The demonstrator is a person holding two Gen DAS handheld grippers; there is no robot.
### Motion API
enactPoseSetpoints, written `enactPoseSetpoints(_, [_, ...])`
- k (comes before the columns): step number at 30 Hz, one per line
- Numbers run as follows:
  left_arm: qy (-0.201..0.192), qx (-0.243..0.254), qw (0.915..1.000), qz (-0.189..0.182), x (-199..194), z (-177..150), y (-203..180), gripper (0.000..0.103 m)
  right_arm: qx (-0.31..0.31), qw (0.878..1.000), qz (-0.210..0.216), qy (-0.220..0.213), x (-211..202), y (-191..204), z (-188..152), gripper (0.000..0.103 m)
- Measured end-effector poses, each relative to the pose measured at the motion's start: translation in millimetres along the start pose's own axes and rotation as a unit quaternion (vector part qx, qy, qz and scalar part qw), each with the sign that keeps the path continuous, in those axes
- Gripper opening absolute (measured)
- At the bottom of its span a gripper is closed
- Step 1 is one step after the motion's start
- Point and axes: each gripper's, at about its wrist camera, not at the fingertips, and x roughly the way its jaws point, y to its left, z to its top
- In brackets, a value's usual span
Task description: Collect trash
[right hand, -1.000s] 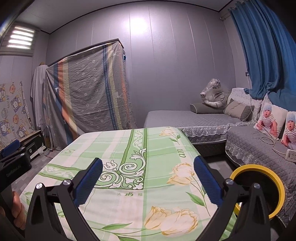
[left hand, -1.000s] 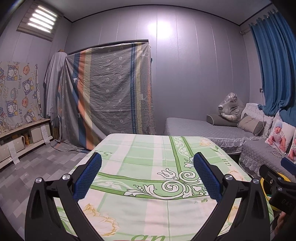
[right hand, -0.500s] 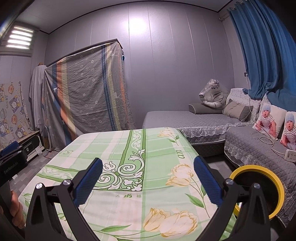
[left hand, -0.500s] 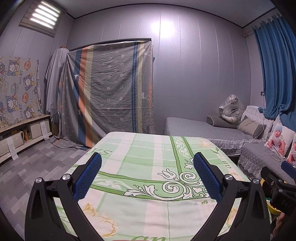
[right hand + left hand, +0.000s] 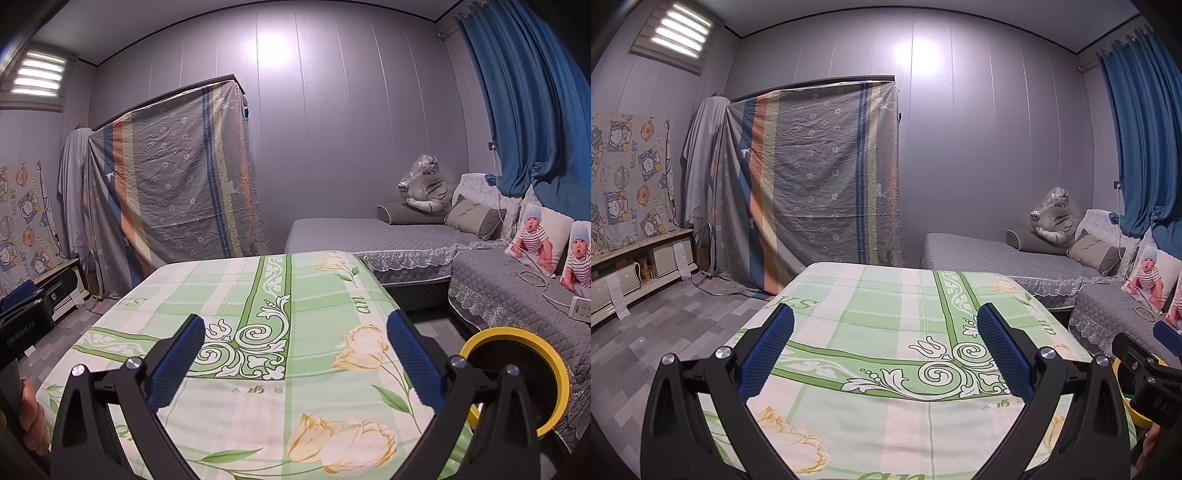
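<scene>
Over green floral tablecloth (image 5: 295, 295): left gripper (image 5: 884, 354) and right gripper (image 5: 295, 360) both hovering, jaws apart, empty. No trash showing. Yellow-rimmed bin (image 5: 554, 373), probably receptacle, sitting right, nearer right gripper.

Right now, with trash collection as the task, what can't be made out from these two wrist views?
- Near edge of the green tablecloth: cut off by both frames' bottom edges; left gripper and right gripper, jaws wide and holding nothing, cover more.
- Yellow-rimmed bin: inside dark in the right view; a sliver in the left.
- Whatever the striped sheet drapes: hidden in both.
- Low shelf contents: too small, left view.
</scene>
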Motion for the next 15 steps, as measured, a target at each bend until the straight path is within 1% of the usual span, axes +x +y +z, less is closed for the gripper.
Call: enactPoseSetpoints(15, [-0.009,0.005,0.9999,-0.008,-1.9,2.4,-6.6,0.095,0.010,1.000,-0.001,0.005,3.2,-6.1,-5.5,0.095])
